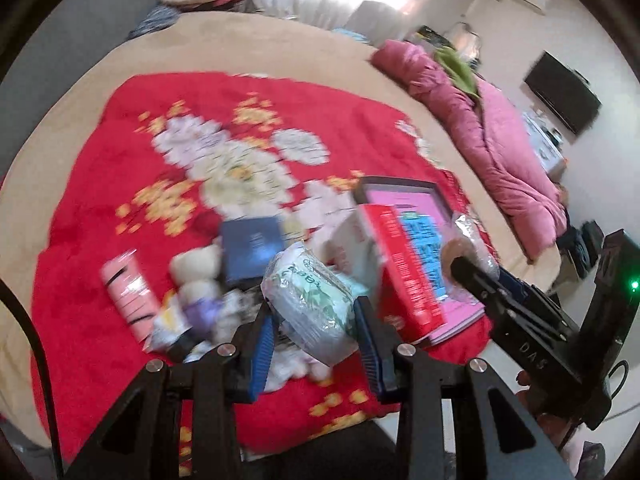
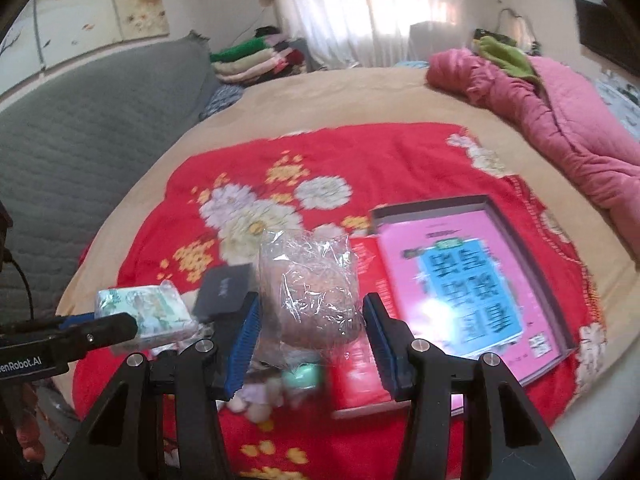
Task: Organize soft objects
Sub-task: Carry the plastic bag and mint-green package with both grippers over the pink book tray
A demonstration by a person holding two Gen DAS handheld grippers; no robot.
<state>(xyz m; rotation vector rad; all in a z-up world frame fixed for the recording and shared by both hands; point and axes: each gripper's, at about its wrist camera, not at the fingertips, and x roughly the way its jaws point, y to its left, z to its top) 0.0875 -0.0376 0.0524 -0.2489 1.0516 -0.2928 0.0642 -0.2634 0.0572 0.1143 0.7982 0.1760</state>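
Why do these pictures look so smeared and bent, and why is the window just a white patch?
Left wrist view: the red flowered blanket is smeared by motion blur, and the round fisheye lens curves the bed's edge. Right wrist view: the bright curtained window is washed out white, glare sits on the pink book cover, and the crinkly clear plastic bag glints.

Left wrist view: looks steeply down along its jaws, close above the red floral blanket (image 1: 200,120) on the bed (image 1: 280,40). Right wrist view: similar close, downward aim toward the window (image 2: 380,0), apparently from farther right. Both share the blanket, pink quilt (image 1: 500,132), and pink box (image 2: 460,280); each shows the other gripper.
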